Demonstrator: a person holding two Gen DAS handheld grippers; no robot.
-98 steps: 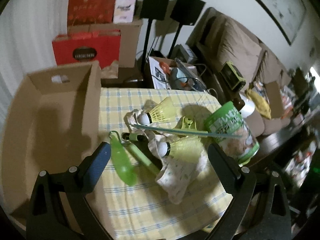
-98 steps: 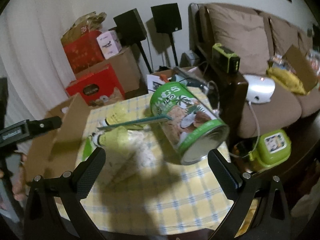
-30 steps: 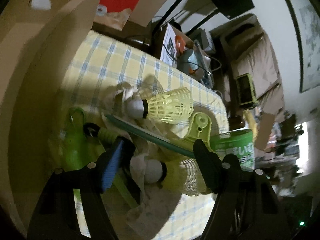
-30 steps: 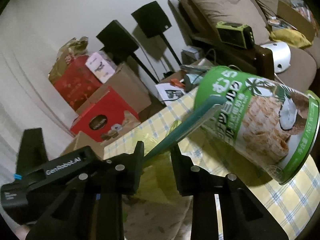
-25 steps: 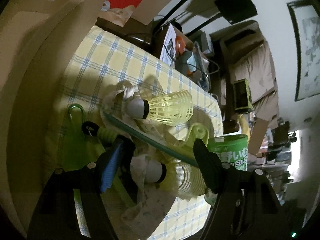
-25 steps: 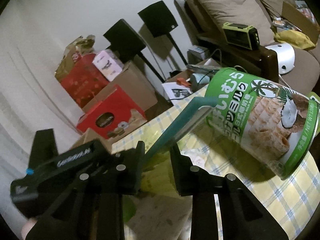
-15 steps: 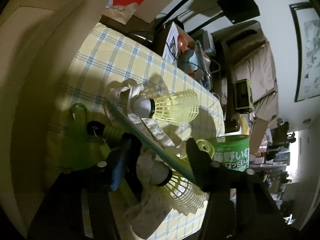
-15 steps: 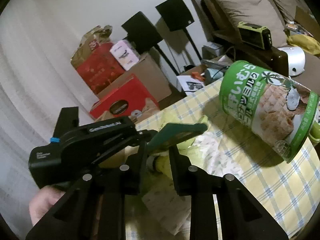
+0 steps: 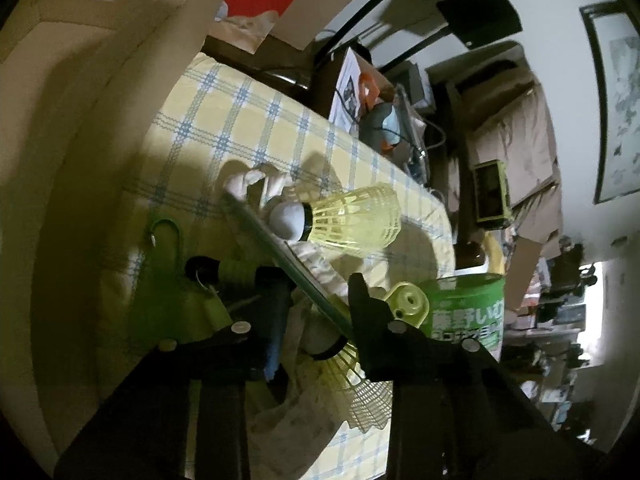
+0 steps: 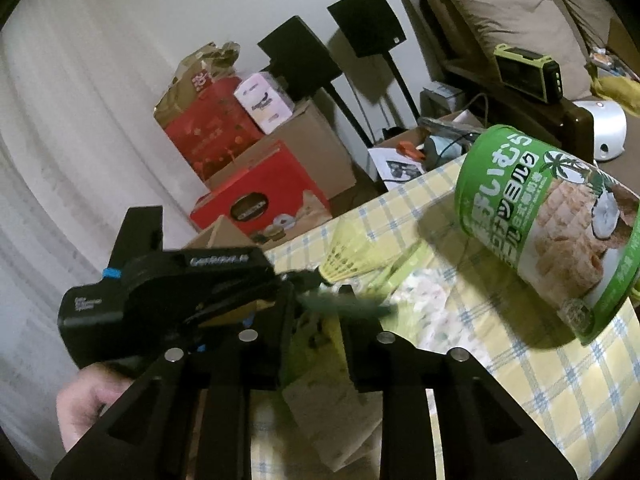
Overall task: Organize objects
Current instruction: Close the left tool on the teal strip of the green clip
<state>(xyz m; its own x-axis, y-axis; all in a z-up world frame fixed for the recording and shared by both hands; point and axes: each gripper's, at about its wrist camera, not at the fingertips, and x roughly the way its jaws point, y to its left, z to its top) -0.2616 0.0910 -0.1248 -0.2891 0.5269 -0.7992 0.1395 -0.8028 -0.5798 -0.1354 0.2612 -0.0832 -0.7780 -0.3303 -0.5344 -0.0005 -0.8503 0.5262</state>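
Since a second ago the left gripper [image 9: 318, 292] has narrowed from wide, and its jaws are closing around a white-headed shuttlecock [image 9: 320, 332] that lies between them on a crumpled cloth [image 9: 280, 420]; whether the pads press on it I cannot tell. The teal stick [image 9: 280, 248] has swung from pointing up toward the can to lying low over the pile. In the right wrist view the right gripper [image 10: 316, 308] has narrow jaws easing apart a little, pinching the near end of that stick [image 10: 344, 305], which is blurred. A second yellow shuttlecock [image 9: 344, 220] lies just beyond the stick, further from the left gripper. Left of the pile lie a green clip [image 9: 160, 280] and a green tube [image 9: 236, 272]. To the right, the green can [image 10: 560, 232] lies on its side on the yellow checked tablecloth [image 9: 240, 120], printed with Japanese script and a palm. The left gripper's body [image 10: 160, 300] reads "GenRobot.AI", blurred, with a hand [image 10: 88, 404] beneath it. A cardboard box [image 9: 60, 120] stands at far left. Beyond the table are red boxes [image 10: 248, 196] and black speakers [image 10: 300, 56].
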